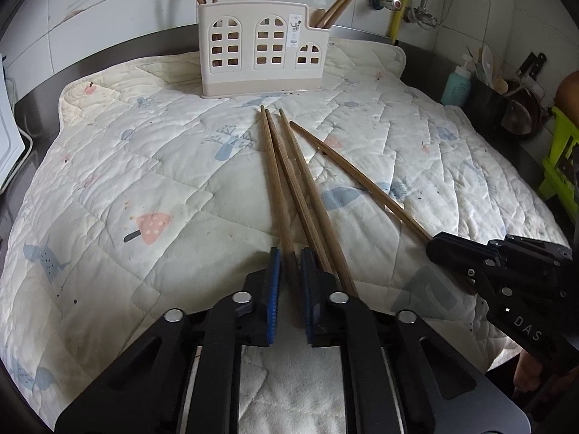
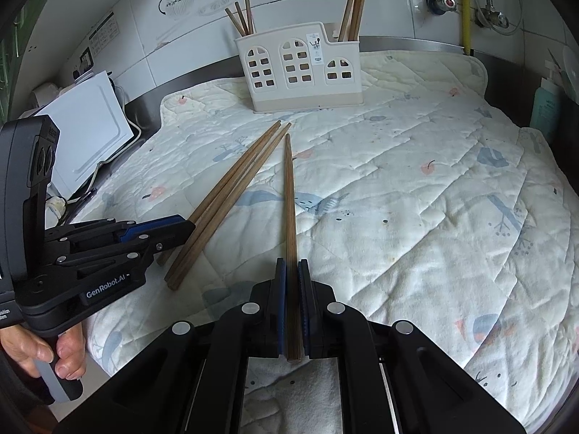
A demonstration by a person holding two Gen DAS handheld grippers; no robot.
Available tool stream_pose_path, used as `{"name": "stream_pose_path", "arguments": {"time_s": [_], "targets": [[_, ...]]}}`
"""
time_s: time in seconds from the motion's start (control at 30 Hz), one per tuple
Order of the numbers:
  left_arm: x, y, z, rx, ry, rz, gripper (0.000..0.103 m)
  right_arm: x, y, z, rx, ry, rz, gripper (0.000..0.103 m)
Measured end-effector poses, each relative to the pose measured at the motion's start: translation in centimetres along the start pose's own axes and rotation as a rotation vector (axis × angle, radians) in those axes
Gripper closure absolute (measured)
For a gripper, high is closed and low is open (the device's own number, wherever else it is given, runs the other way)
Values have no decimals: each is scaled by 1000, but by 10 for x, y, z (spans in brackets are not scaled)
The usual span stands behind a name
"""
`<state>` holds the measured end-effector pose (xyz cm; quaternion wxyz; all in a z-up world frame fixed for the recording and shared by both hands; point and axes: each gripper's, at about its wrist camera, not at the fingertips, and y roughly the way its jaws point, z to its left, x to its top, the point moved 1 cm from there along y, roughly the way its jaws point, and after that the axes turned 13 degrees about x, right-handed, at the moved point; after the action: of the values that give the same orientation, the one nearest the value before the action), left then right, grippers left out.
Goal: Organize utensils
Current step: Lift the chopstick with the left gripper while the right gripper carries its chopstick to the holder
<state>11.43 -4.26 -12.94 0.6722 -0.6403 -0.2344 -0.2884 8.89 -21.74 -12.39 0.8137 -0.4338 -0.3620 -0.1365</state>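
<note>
**A:** Where are the loose chopsticks?

**B:** Four long brown wooden ones lie flat on the quilted mat. Three chopsticks sit nearly touching in a narrow fan, tips toward twelve o'clock. The single chopstick lies apart from them, its butt end at six o'clock.

**A:** And the holder?

**B:** The cream utensil holder, with arched window cutouts, stands upright at twelve o'clock. Three chopsticks lean in its left compartment, at least two more in its lower right one.
</note>
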Motion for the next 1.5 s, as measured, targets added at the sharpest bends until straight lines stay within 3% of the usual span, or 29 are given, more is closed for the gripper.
{"name": "stream_pose_path", "arguments": {"time_s": [0.4, 0.6, 0.8, 0.93, 1.23, 1.5], "targets": [[2, 3, 1, -37, 3, 34, 95, 17, -19, 11, -18, -45, -48, 97], [3, 4, -1, -22, 7, 44, 94, 22, -26, 15, -17, -62, -59, 97], [5, 1, 7, -41, -49, 41, 97, 37, -44, 21, -17, -95, -95, 97], [12, -15, 17, -52, -93, -21, 97, 53, -59, 25, -15, -127, -125, 97], [49, -53, 31, -38, -80, -210, 98, 97, -85, 29, 0, -180, -175, 97], [75, -60, 39, -53, -69, -247, 98, 140, -94, 31, 20, -221, -178, 97]]}}
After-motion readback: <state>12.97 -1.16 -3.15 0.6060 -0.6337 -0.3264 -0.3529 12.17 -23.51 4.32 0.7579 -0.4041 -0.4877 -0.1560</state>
